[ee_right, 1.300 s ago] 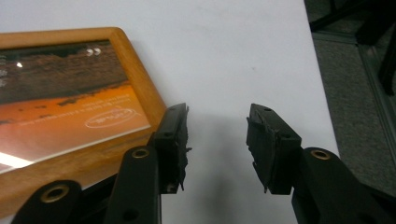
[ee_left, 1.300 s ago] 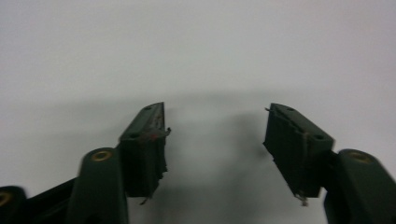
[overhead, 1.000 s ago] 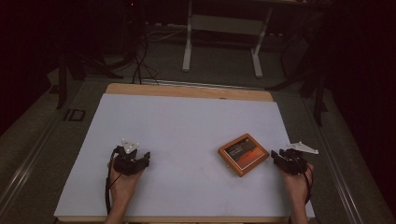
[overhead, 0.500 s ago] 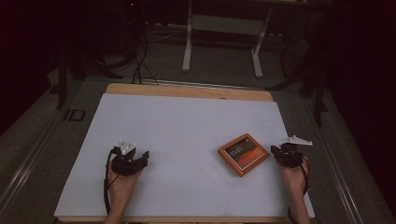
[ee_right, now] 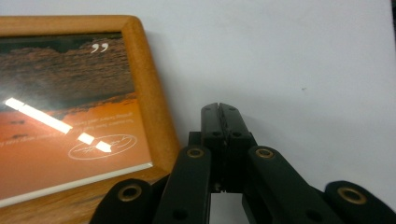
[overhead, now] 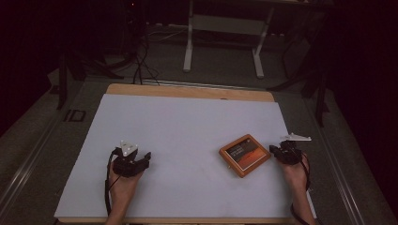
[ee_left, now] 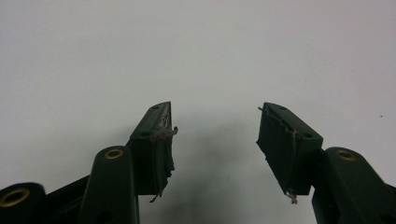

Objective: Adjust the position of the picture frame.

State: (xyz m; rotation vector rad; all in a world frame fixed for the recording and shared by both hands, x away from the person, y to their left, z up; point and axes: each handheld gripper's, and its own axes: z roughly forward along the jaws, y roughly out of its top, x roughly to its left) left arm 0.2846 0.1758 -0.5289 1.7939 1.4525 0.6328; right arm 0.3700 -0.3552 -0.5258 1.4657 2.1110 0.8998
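A wooden picture frame (overhead: 244, 155) with an orange and dark print lies flat on the white sheet, right of centre. My right gripper (overhead: 273, 149) rests on the sheet just beside the frame's right edge. In the right gripper view the gripper (ee_right: 220, 110) is shut with nothing between its jaws, and the frame's wooden rim (ee_right: 150, 98) runs close along its left. My left gripper (overhead: 146, 157) lies on the sheet at the front left, far from the frame. In the left gripper view that gripper (ee_left: 215, 135) stands open over bare sheet, holding nothing.
The white sheet (overhead: 187, 122) covers a wooden table whose back edge (overhead: 187, 90) shows beyond it. Behind the table stand a white stand's legs (overhead: 223, 42) and cables (overhead: 141, 61) on the dark floor. A cable trails from each gripper along the forearm.
My right gripper has shifted a little left, closer to the frame's right edge. The left hand and the frame have stayed put.
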